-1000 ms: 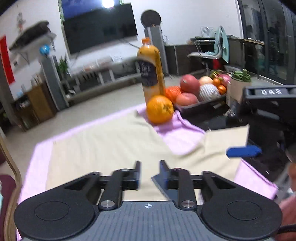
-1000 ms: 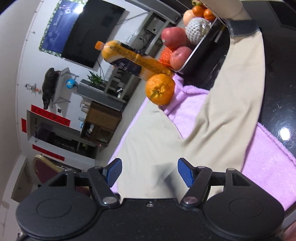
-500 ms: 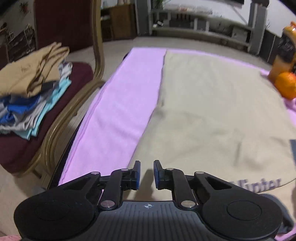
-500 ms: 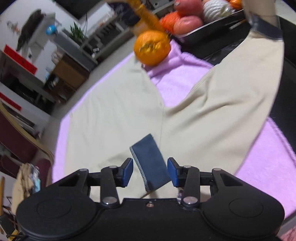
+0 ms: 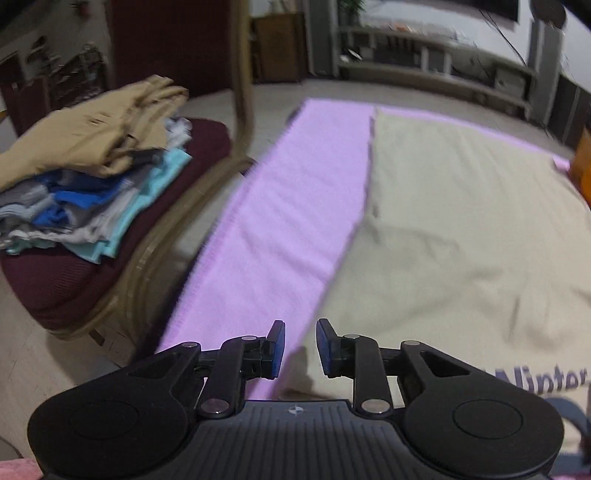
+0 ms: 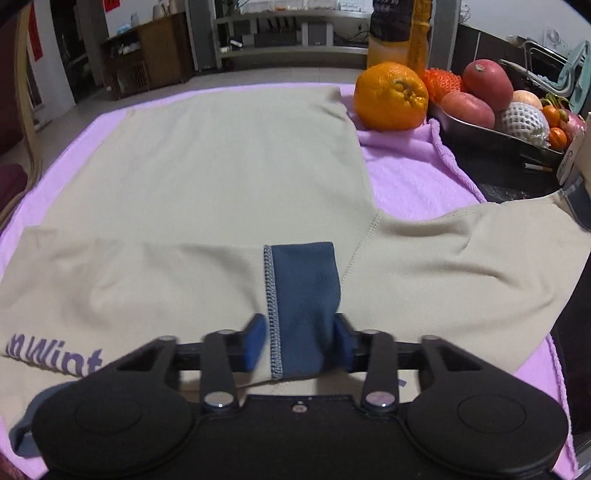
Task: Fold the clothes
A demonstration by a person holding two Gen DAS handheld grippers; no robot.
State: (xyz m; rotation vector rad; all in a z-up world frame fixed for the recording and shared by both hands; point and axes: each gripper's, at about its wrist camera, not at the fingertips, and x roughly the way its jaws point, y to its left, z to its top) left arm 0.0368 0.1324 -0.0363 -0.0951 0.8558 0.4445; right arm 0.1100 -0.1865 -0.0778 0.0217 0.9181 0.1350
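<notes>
A beige sweatshirt [image 6: 229,177] with purple lettering lies flat on a purple towel [image 5: 288,221]. It also shows in the left wrist view [image 5: 461,229]. One sleeve is folded in across the body, and its dark blue cuff [image 6: 301,295] lies between the jaws of my right gripper [image 6: 301,343], which stand partly open around it. The other sleeve [image 6: 480,251] stretches out to the right. My left gripper [image 5: 298,345] is open with a narrow gap and empty, low over the sweatshirt's left edge where it meets the towel.
A chair [image 5: 155,236] to the left holds a stack of folded clothes [image 5: 92,177]. An orange [image 6: 391,96], a juice bottle [image 6: 399,33] and a tray of fruit [image 6: 495,122] stand at the far right of the table.
The left gripper swung from the fruit side round to the sweatshirt's left edge and opened slightly. The right gripper brought the blue cuff in over the body and levelled out.
</notes>
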